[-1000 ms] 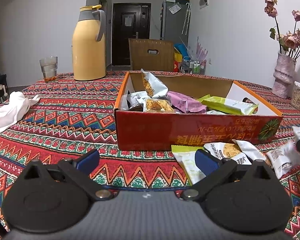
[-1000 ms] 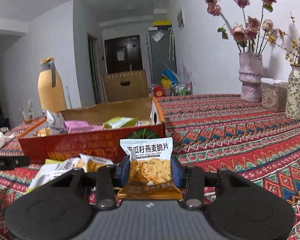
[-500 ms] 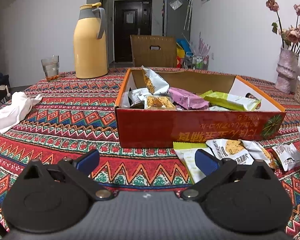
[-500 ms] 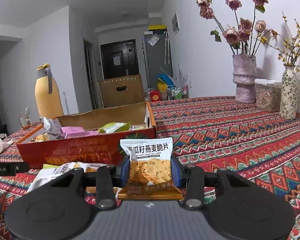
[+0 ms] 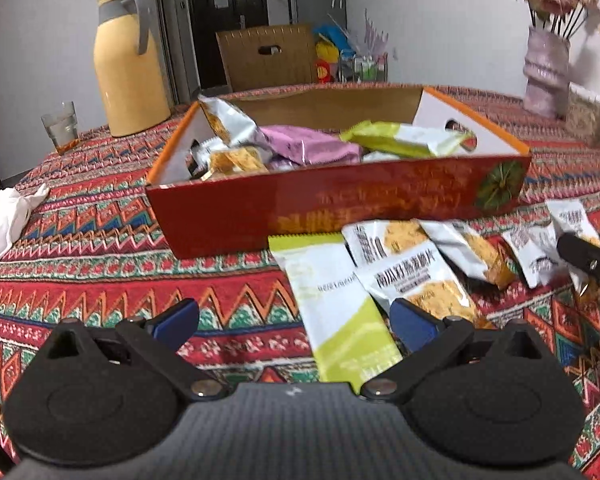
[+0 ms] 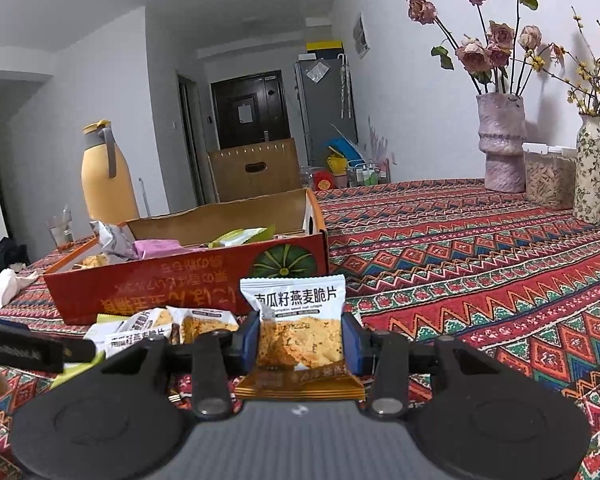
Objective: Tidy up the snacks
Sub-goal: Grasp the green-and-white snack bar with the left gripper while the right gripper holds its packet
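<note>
A red cardboard box [image 5: 340,204] [image 6: 172,280] holds several snack packets. Loose packets lie on the tablecloth in front of it: a green-and-white one [image 5: 336,312] and several white-and-orange crisp packets [image 5: 416,276] [image 6: 204,326]. My left gripper [image 5: 294,322] is open and empty, low over the cloth, with the green packet between its fingers. My right gripper [image 6: 300,340] is shut on a white-and-orange crisp packet [image 6: 296,320], held upright in front of the box's right end. The right gripper also shows at the right edge of the left wrist view [image 5: 588,260].
A yellow thermos [image 5: 128,68] and a glass [image 5: 62,126] stand at the back left, with a white cloth [image 5: 8,216] on the left. Vases of dried flowers [image 6: 502,144] [image 6: 590,172] and a clear jar [image 6: 546,176] stand at the far right.
My left gripper has moved forward and tilted down over the loose packets by the box. My right gripper still holds its packet and has risen slightly.
</note>
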### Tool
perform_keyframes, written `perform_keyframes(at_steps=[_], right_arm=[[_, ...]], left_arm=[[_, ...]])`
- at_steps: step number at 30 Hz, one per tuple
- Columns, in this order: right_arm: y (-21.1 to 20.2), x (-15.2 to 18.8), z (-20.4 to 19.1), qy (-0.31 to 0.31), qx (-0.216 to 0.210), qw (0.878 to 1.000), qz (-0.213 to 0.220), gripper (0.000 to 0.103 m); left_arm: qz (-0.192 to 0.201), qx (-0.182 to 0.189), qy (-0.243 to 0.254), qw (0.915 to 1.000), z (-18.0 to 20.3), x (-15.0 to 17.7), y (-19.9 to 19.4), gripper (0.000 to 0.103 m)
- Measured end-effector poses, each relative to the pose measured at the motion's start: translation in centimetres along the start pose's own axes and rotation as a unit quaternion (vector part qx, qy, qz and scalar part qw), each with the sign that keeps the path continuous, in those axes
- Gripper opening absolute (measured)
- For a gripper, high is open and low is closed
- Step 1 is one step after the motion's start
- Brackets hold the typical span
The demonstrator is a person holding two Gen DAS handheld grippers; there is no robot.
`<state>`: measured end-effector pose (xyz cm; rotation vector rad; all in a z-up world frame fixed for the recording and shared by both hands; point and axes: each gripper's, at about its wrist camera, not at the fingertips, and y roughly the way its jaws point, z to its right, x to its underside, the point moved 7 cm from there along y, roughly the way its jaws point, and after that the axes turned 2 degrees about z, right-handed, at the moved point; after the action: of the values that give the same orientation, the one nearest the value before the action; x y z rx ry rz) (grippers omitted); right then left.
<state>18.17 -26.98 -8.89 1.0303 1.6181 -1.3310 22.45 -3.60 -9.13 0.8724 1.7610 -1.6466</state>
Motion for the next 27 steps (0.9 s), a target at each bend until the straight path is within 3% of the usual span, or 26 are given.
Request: perform_keyframes(at_steps=[10, 14, 16, 18, 19, 27], right_arm=[[0.0, 0.0, 0.2, 0.010, -0.017, 1.000, 0.002, 0.041], [-0.1, -0.1, 0.2, 0.011, -0.021, 1.000, 0.003, 0.041], [-0.1, -0.1, 0.1, 0.011, -0.023, 1.000, 0.004, 0.041], [-0.1, -0.1, 0.1, 0.011, -0.025, 1.000, 0.004, 0.041], [-0.1, 0.0, 0.1, 0.011, -0.025, 1.000, 0.004, 0.041], [-0.1, -0.1, 0.0, 0.009, -0.027, 1.000, 0.003, 0.041]], left_arm=[[-0.030, -0.023, -0.014, 0.9992, -0.2, 0.5, 1.5, 0.100], [-0.031, -0.018, -0.015, 0.9992, 0.2, 0.4, 1.8, 0.086], [-0.028, -0.008, -0.014, 0.9995, 0.5, 0.3, 1.6, 0.072], [-0.024, 0.009, -0.015, 0.9996, 0.8, 0.3, 1.4, 0.049], [-0.022, 0.018, -0.014, 0.9995, 0.9, 0.3, 1.2, 0.042], [-0.011, 0.024, -0.010, 0.9996, 0.8, 0.7, 0.6, 0.038]])
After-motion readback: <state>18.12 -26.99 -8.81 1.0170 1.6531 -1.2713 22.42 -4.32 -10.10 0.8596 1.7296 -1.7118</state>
